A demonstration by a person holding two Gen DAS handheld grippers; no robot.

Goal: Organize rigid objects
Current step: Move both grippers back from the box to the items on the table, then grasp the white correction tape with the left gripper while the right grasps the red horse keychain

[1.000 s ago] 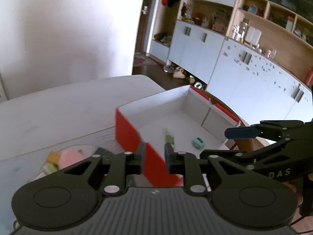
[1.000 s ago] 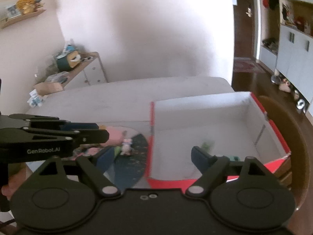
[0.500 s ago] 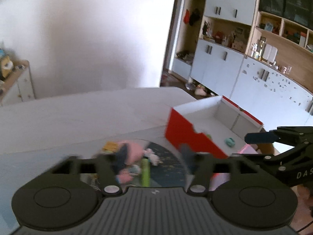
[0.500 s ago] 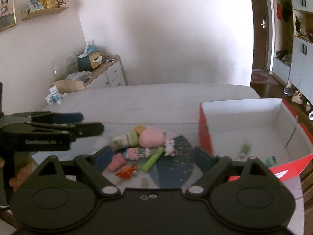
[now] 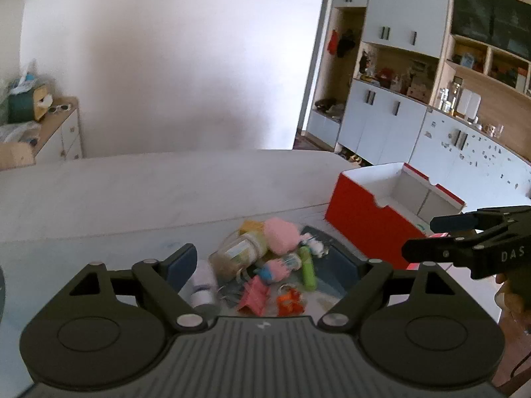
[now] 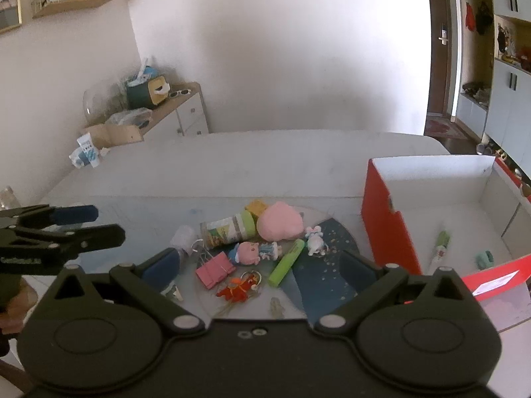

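Both tongs hang spread wide and empty above the white bench (image 6: 265,162) — the left tongs (image 5: 270,263) and the right tongs (image 6: 260,267) each frame the same heap of small things between their fingers. The heap lies on a round mat (image 6: 335,258) of clear and dark blue parts: a lying jar with a green lid (image 6: 229,229), a pink plush ball (image 6: 280,225) touching it, a pink-headed figurine (image 6: 255,252), a green marker (image 6: 287,262) just beside it, a pink binder clip (image 6: 215,269), an orange-red charm (image 6: 237,288), a small white figure (image 6: 315,238), and a white bottle (image 5: 203,285) at the left edge. To the right of the mat stands an open red box (image 6: 385,229) with a white inside; a green pen (image 6: 439,245) and a small teal piece (image 6: 484,258) lie on its floor.
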